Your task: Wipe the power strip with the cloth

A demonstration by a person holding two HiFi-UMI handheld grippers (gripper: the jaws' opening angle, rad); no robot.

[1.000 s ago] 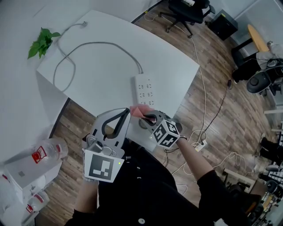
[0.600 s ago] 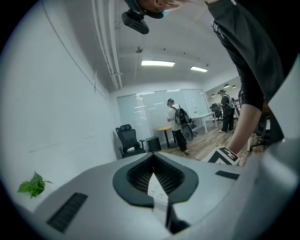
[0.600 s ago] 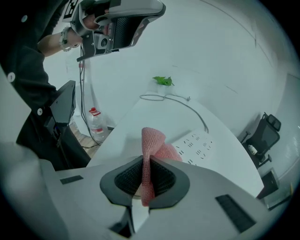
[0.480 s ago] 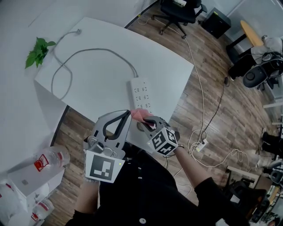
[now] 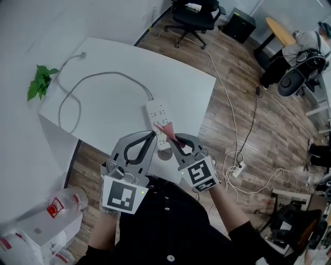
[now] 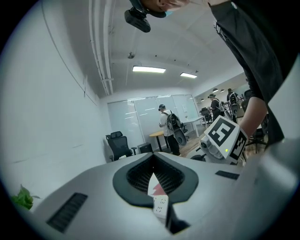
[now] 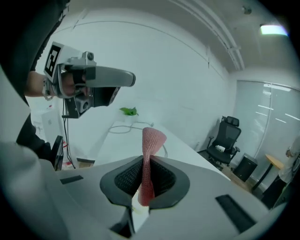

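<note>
A white power strip lies near the front edge of the white table, and its grey cable loops off to the left. My right gripper is shut on a pink cloth, which hangs over the strip's near end. In the right gripper view the cloth sticks up from between the closed jaws of the right gripper. My left gripper sits just left of it, shut and holding nothing. Through the left gripper I see the strip and the cloth.
A small green plant sits at the table's left edge. Plastic bottles and a white box lie on the floor at lower left. An office chair stands beyond the table. Cables trail over the wooden floor at right.
Both grippers have moved forward to the table's front edge. The cloth in the right gripper now overlaps the strip's near end. The left gripper stays shut.
</note>
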